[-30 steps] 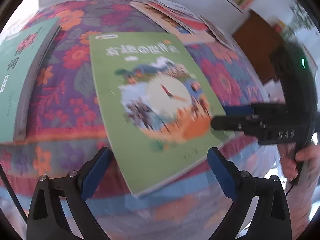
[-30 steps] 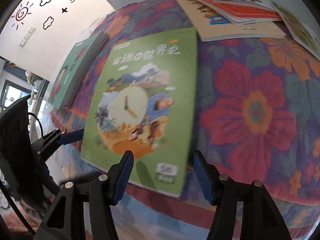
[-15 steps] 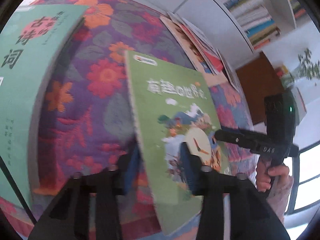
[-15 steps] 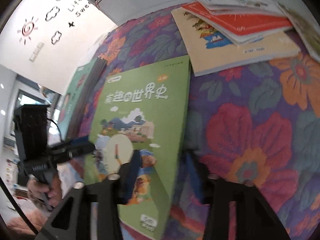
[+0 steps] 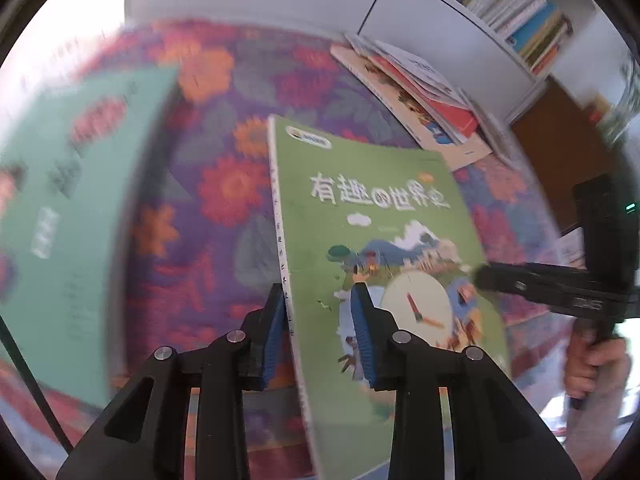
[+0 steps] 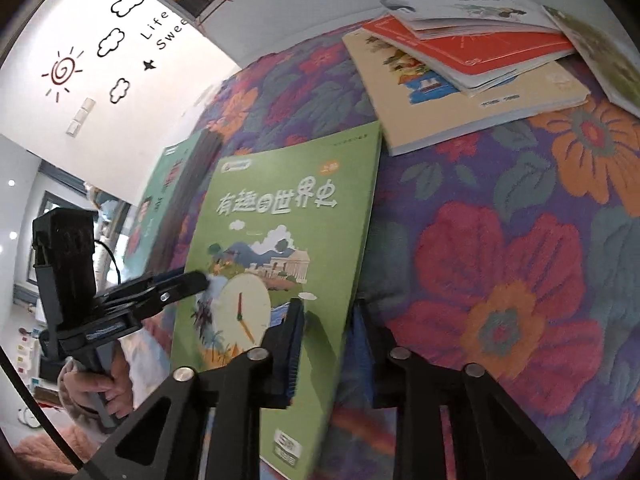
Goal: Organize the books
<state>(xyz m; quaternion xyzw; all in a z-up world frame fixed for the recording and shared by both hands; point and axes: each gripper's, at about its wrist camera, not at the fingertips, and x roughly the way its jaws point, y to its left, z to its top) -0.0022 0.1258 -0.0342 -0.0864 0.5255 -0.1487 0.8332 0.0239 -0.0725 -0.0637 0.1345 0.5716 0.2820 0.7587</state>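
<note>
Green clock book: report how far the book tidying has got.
Done: a teal book lies apart on the left of the floral cloth. In hand: the green clock book is clamped at its spine edge by the left tool and at its opposite edge by the right tool; both have just been closing on it. Left: the loose pile of books behind.

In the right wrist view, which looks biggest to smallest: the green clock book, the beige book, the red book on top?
1. Green clock book, though it is nearest the camera, so that flatters it.
2. Beige book, partly covered.
3. Red book, also partly covered, so its full size is unsure.
</note>
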